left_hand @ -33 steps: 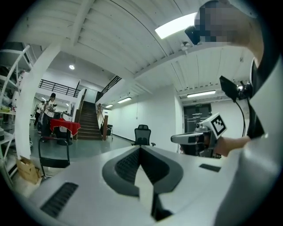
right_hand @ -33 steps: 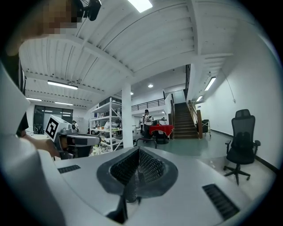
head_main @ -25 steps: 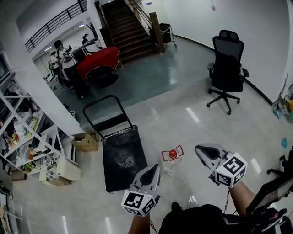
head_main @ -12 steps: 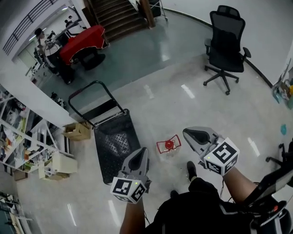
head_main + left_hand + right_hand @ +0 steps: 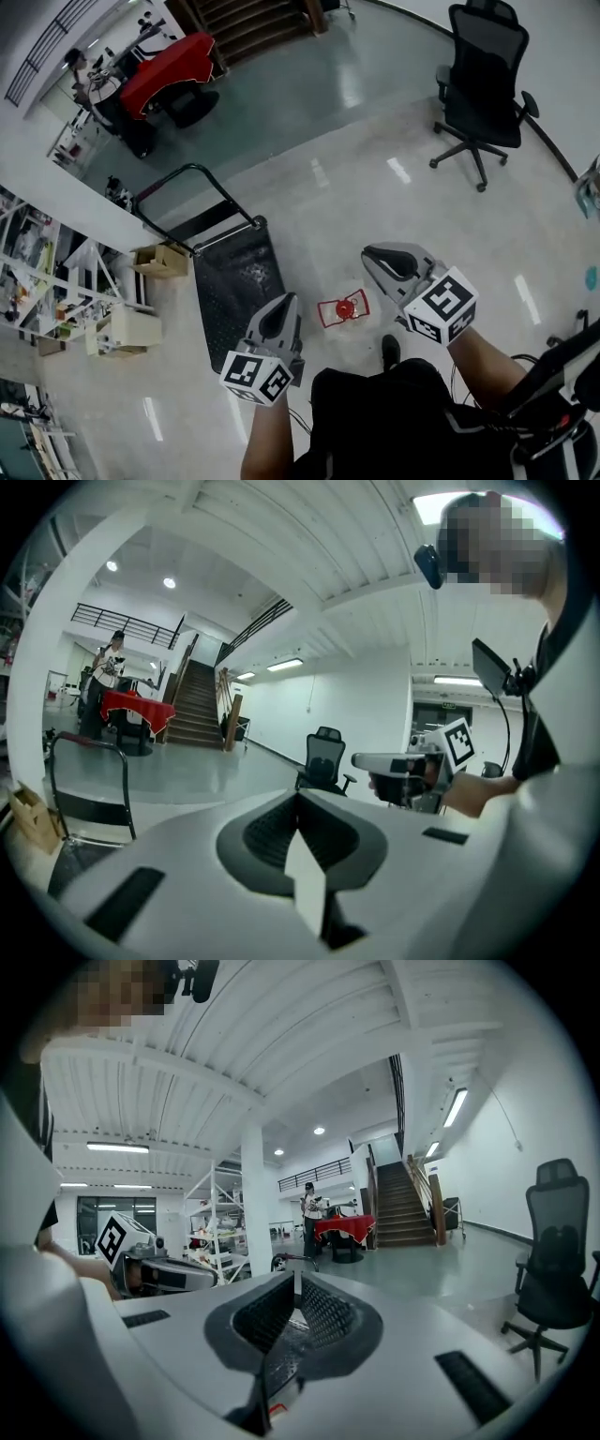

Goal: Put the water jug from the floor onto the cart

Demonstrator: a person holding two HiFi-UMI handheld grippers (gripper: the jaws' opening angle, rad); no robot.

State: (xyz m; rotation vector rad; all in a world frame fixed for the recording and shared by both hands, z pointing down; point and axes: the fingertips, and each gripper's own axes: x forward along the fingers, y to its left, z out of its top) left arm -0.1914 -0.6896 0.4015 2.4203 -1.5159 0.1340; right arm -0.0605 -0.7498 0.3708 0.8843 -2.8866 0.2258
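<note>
The water jug (image 5: 343, 309), clear with a red cap and red carry handle, stands on the pale floor just right of the cart. The cart (image 5: 236, 281) is a low black platform with a black hoop handle (image 5: 184, 199) at its far end, and nothing lies on it. My left gripper (image 5: 286, 302) hovers over the cart's near right corner, left of the jug, jaws shut and empty. To the jug's upper right hangs my right gripper (image 5: 369, 256), also shut and empty. Each gripper view shows the other gripper, the right gripper (image 5: 403, 761) and the left gripper (image 5: 164, 1276), held level.
A black office chair (image 5: 483, 70) stands at the far right. A cardboard box (image 5: 159, 260) and white shelving (image 5: 52, 281) flank the cart's left. A red-covered table (image 5: 169, 67) with people near it and stairs lie beyond. The person's shoe (image 5: 391, 350) is near the jug.
The person has walked forward, so cart and jug now lie closer beneath the grippers. Both grippers travelled along, lowered slightly, and stayed shut.
</note>
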